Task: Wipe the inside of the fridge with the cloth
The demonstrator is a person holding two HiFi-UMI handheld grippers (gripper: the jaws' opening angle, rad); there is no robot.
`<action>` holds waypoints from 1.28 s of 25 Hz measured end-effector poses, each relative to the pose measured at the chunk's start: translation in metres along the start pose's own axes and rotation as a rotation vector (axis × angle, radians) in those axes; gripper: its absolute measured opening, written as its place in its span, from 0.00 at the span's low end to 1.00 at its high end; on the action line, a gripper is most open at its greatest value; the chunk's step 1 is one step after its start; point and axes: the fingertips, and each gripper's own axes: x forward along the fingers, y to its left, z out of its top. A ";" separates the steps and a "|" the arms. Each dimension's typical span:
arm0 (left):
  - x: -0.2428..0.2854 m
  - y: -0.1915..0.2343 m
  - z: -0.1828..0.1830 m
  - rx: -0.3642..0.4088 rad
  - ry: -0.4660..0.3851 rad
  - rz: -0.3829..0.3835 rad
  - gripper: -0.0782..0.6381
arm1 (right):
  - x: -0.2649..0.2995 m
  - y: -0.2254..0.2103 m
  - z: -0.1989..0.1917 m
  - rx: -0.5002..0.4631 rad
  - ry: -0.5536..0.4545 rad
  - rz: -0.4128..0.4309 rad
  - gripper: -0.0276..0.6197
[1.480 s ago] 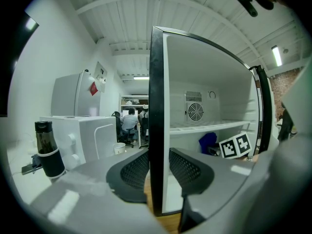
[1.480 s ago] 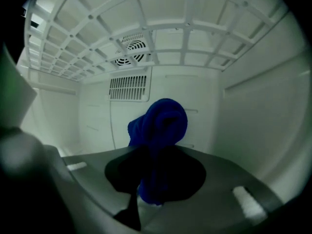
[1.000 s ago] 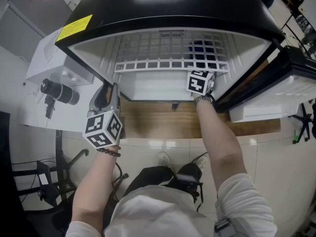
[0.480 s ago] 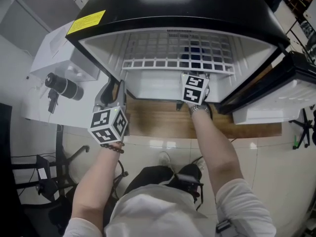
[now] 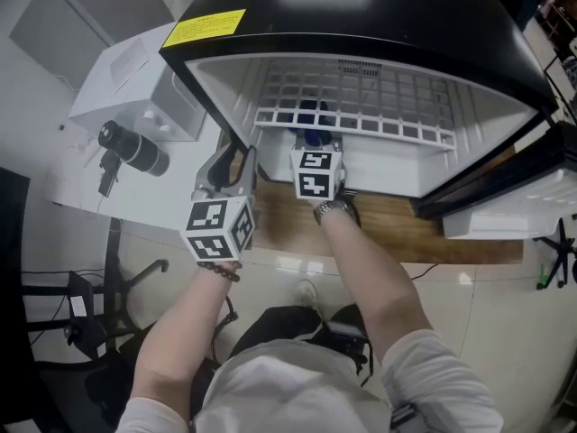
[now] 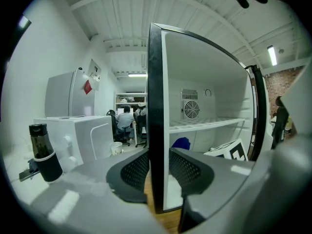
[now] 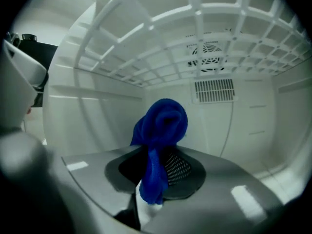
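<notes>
Cloth of blue microfibre, pinched in the right tongs, stood bunched in a soft wad beyond the tips inside the open mini fridge. It sat below the white wire shelf and short of the vented back wall. A loose tail hung down between the pads. From the head camera, the wad lay at 12 o'clock from the right tongs' marker cube. At 9 o'clock from that cube, the left tongs were closed at a middling width on the front edge of the fridge's left side wall, apparently steadying the cabinet. The cloth looked light, limp and easily squashed. It would likely drape and slide rather than push back. A grip across a gathered fold, as here, with plenty of fabric ahead of the tips, seemed the soundest hold for pressing it to a surface.
</notes>
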 end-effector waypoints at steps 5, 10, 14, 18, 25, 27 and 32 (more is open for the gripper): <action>0.000 0.000 0.000 0.000 -0.007 -0.020 0.28 | 0.019 0.021 -0.018 0.019 0.083 0.010 0.17; -0.001 0.000 0.000 0.001 -0.010 -0.031 0.28 | 0.029 0.024 -0.028 0.021 0.140 -0.012 0.17; -0.001 0.000 0.001 0.002 -0.019 -0.031 0.28 | 0.034 0.020 -0.031 0.007 0.176 -0.041 0.17; -0.001 0.000 0.000 0.005 -0.017 -0.035 0.28 | 0.034 0.012 -0.034 -0.008 0.196 -0.071 0.17; -0.001 0.001 0.000 0.001 -0.023 -0.030 0.28 | 0.023 -0.015 -0.037 -0.010 0.205 -0.132 0.17; -0.001 0.001 0.000 -0.002 -0.021 -0.027 0.28 | 0.018 -0.024 -0.038 -0.004 0.206 -0.149 0.17; -0.002 0.001 -0.001 -0.004 -0.021 -0.018 0.27 | 0.006 -0.047 -0.039 -0.003 0.209 -0.185 0.17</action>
